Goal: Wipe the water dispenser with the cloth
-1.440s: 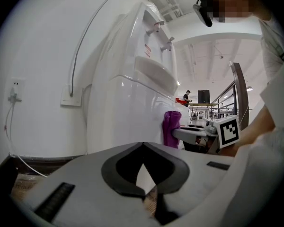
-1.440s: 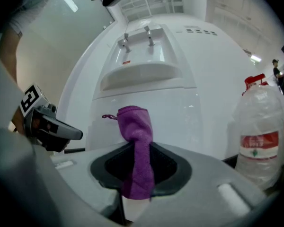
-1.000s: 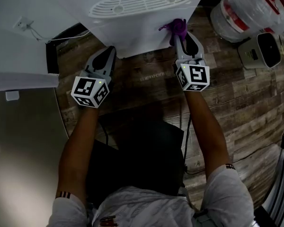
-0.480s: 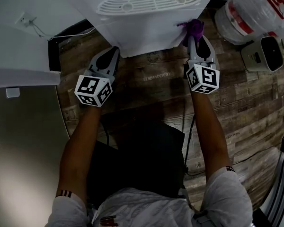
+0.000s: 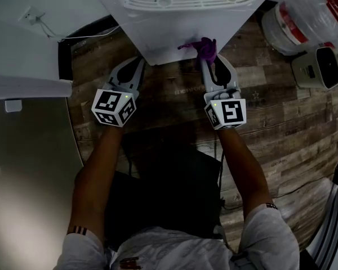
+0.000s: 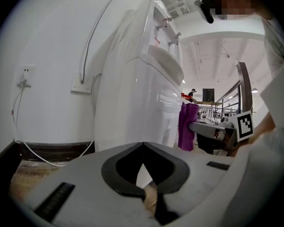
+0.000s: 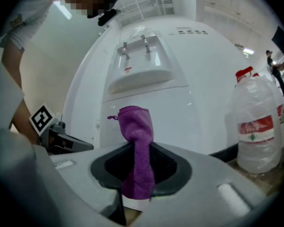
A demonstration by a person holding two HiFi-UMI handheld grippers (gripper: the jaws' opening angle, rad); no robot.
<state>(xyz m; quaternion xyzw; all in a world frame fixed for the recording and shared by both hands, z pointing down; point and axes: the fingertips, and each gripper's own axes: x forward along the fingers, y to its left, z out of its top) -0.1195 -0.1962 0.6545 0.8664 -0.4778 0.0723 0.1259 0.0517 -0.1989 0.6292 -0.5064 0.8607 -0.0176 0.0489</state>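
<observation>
Loosely bunched, fuzzy purple cloth [image 7: 137,138]

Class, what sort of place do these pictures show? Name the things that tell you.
Probably an indoor office or workshop hall. A white water dispenser stands against a wall, with a spare water bottle beside it on a wood-pattern floor.

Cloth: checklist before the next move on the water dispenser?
1. Cloth secured in right gripper: ok, jaws shut on it, free end sticks up past them.
2. Cloth touching water dispenser: cannot tell; it sits close to the lower front panel, but contact is not visible.
3. Left gripper empty, jaws together: ok.
4. Left gripper off the dispenser: ok.
5. Water bottle apart from cloth: ok.
</observation>
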